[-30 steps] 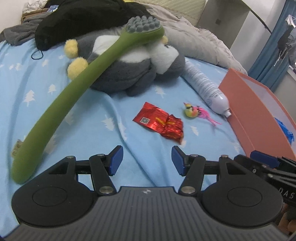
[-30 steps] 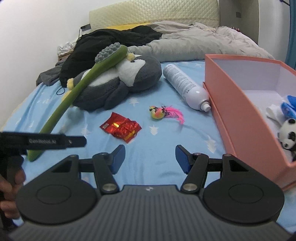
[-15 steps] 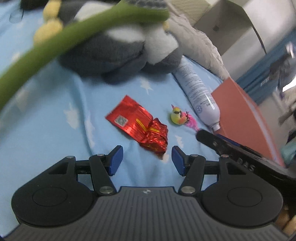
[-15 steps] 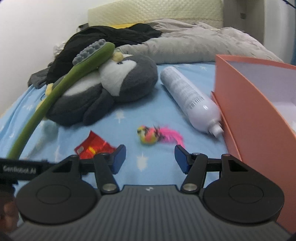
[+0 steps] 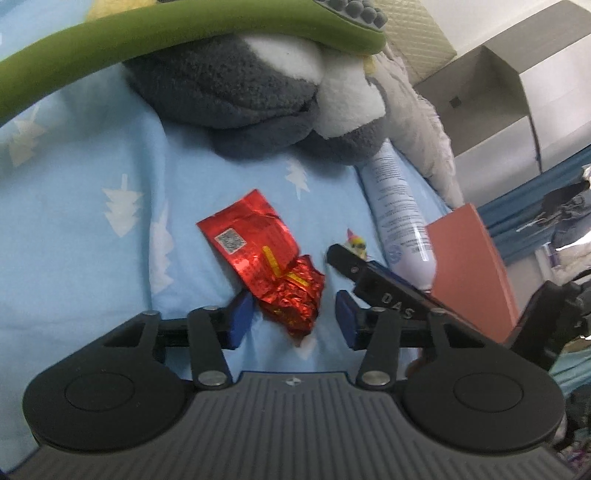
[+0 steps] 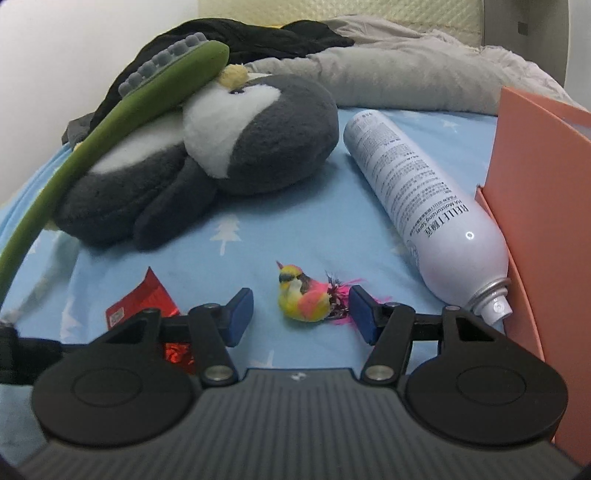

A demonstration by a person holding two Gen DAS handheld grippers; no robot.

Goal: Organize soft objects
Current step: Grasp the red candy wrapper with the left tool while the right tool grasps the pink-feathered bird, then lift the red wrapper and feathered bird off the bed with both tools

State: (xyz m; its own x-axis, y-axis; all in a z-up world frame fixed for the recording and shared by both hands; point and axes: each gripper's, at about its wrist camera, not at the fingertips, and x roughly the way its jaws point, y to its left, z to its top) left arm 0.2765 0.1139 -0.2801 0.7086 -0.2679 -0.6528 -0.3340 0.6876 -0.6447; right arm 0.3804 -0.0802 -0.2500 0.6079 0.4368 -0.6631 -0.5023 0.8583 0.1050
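Through the left wrist camera, little looked sorted yet: the plush penguin [image 5: 258,85] lay at the far side of the blue bedsheet [image 5: 74,229] under a green long-handled brush [image 5: 184,27], and nothing was gripped. The left gripper [image 5: 293,319] stood wide, its pads either side of the near, crumpled end of a red foil wrapper [image 5: 266,258].

From the right wrist camera, the right gripper [image 6: 301,314] was equally wide, with the small feathered bird toy [image 6: 304,299] between its tips, unheld. A white spray can [image 6: 417,192] lay to the right, against the orange box [image 6: 546,206]; its inside was hidden.
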